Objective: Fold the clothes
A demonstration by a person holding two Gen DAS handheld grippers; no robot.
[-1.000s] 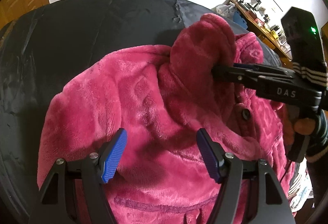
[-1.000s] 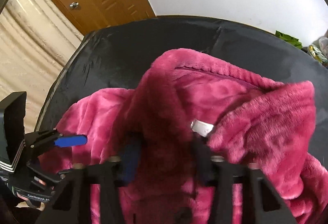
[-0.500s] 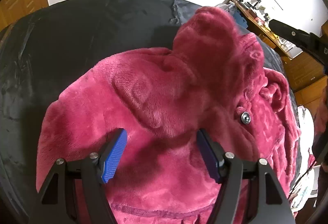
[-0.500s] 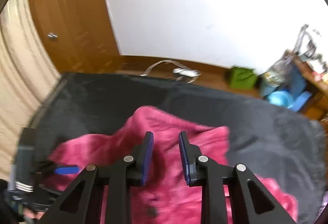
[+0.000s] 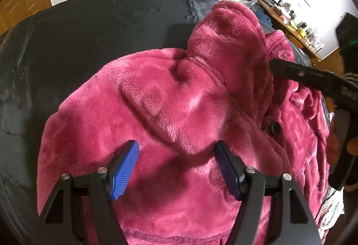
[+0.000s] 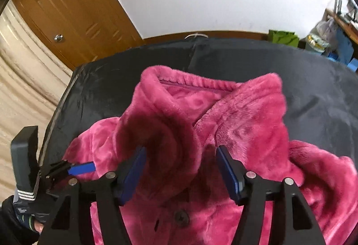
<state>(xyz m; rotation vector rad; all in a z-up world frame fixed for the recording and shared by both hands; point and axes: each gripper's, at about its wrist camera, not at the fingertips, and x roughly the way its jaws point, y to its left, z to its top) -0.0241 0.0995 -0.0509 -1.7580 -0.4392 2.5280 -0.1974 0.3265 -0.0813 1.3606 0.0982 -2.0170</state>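
The left gripper (image 5: pixel 176 166) hovers over the pink fleece jacket (image 5: pixel 156 110), its fingers wide with nothing between them; the jacket's body spreads just ahead of and beneath its blue pads on the dark surface (image 5: pixel 67 32). To the right, the right gripper (image 6: pixel 181 168) has its fingers opening, a raised fold of fleece between them but not pinched. The collar (image 6: pixel 197 83) lies just beyond these tips, running across them, so the right hand seems nearer the collar for the next grasp.
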